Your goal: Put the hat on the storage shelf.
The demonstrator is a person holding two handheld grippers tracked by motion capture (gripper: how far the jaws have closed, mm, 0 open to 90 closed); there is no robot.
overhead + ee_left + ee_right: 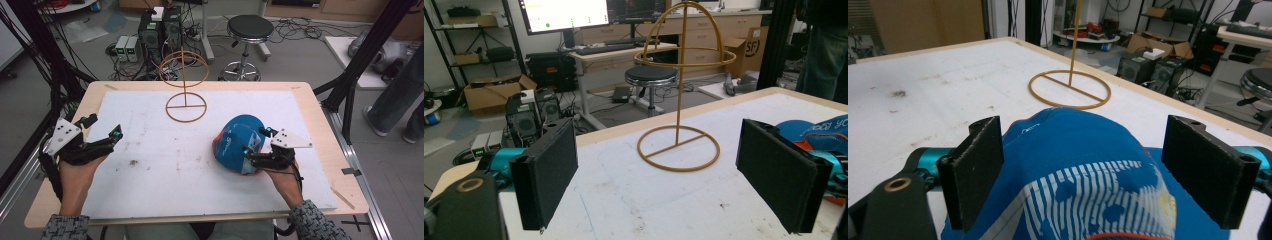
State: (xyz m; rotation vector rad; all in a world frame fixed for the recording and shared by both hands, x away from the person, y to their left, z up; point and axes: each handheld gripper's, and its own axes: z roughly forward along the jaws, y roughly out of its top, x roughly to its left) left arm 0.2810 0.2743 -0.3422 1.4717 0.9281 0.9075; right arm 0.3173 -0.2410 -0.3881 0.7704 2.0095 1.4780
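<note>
Blue fabric cap [1073, 170] lay between the right gripper's [1083, 175] spread, untouching fingers [975, 175]; beyond stood a golden wire stand [1069, 89]. Left gripper [669, 180] gaped empty.

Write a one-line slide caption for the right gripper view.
Open right tool straddling a blue cap on the white table, gold wire stand beyond.

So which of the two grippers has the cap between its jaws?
The right gripper: its open jaws straddle the blue cap. The left gripper hangs apart over bare table.
</note>
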